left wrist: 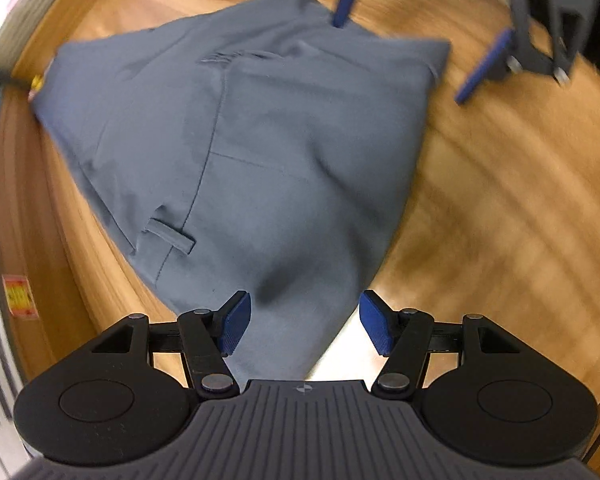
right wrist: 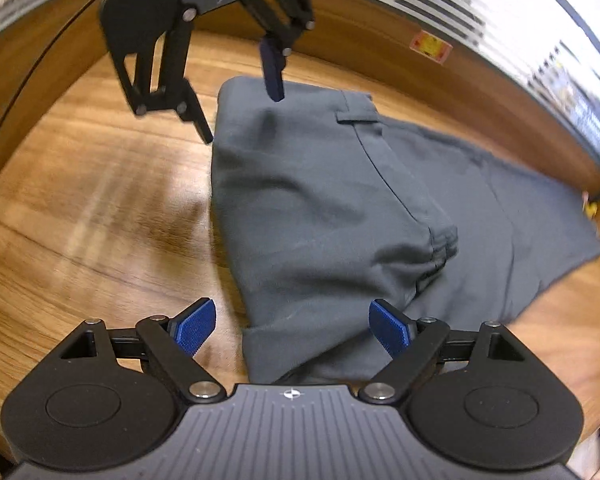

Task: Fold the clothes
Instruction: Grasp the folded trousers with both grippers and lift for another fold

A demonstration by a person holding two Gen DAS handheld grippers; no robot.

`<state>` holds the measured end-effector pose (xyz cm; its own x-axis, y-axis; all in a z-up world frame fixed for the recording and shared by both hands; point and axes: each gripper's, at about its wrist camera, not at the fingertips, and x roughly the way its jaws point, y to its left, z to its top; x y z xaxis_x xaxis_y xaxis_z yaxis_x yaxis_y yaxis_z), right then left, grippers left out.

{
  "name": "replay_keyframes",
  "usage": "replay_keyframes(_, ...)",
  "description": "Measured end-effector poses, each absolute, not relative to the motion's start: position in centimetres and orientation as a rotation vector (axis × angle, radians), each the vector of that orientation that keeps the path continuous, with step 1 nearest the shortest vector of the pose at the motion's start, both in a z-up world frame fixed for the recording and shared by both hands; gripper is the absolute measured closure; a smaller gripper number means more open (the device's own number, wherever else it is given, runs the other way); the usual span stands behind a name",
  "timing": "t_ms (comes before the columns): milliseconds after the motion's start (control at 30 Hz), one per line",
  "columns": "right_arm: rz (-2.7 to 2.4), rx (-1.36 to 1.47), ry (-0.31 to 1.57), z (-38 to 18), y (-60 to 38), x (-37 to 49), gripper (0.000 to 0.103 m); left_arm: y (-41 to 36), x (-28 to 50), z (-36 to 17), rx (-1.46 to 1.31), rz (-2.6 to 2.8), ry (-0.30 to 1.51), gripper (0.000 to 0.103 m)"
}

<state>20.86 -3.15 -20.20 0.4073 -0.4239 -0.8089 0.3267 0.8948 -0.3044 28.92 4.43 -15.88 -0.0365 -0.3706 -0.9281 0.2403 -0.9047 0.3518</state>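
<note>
A grey pair of trousers [left wrist: 260,140] lies folded on a round wooden table [left wrist: 500,200], belt loop [left wrist: 168,236] showing. My left gripper [left wrist: 304,328] points down at the garment's near corner, open, with cloth lying between its blue pads; neither pad presses on it. In the right wrist view the trousers [right wrist: 320,200] spread away to the right. My right gripper [right wrist: 294,330] stands open over their near edge, fabric between its fingers. Each gripper shows in the other's view: the right gripper [left wrist: 400,62] at the far side, the left gripper [right wrist: 242,116] at the waistband corner.
The table's curved rim [left wrist: 4,240] runs close on the left, with a red sticker [left wrist: 20,296] on its side. A small yellow item [right wrist: 590,208] lies by the garment's far end. Bare wood [right wrist: 80,220] stretches beside the trousers.
</note>
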Motion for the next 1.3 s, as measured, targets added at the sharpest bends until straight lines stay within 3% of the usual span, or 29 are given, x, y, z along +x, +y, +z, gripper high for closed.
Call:
replay_keyframes(200, -0.445, -0.324, 1.096, -22.7, -1.7, 22.9, 0.014, 5.8, 29.9, -18.1, 1.907, -2.013, -0.313, 0.04)
replay_keyframes(467, -0.455, -0.434, 1.092, -23.8, -1.8, 23.5, 0.018, 4.4, 30.7, -20.0, 1.87, -2.012, -0.331, 0.04)
replay_keyframes(633, -0.471, -0.491, 1.083, -23.9, -3.0, 23.2, 0.025, 3.3, 31.0, -20.4, 1.822, -2.021, -0.337, 0.032)
replay_keyframes(667, -0.463, -0.488, 1.081, -23.9, -3.1, 23.1, 0.032, 3.1, 31.0, -20.6, 1.814, -2.02, -0.344, 0.032)
replay_keyframes(700, -0.454, -0.484, 1.079, -23.8, -3.3, 23.0, 0.048, 3.1, 31.0, -20.7, 1.812, -2.017, -0.353, 0.036)
replay_keyframes(733, -0.44, -0.476, 1.079, -23.7, -3.4, 22.8, 0.057, 3.2, 30.9, -20.8, 1.819, -2.011, -0.362, 0.049)
replay_keyframes(800, -0.42, -0.452, 1.071, -23.2, -3.9, 22.2, 0.076, 3.5, 30.5, -21.0, 1.839, -1.997, -0.37, 0.067)
replay_keyframes(833, -0.41, -0.441, 1.069, -22.9, -4.0, 22.0, 0.079, 3.8, 30.3, -21.0, 1.848, -1.993, -0.383, 0.076)
replay_keyframes(933, -0.384, -0.391, 1.073, -22.1, -4.3, 21.4, 0.087, 4.6, 29.8, -20.7, 1.851, -1.993, -0.402, 0.085)
replay_keyframes(1200, -0.314, -0.174, 1.073, -19.5, -3.6, 19.3, 0.095, 5.6, 28.8, -17.3, 1.872, -2.103, -0.218, 0.089)
replay_keyframes(1300, -0.276, -0.052, 1.063, -18.0, -2.9, 17.9, 0.095, 5.5, 28.3, -14.9, 1.893, -2.196, -0.042, 0.089)
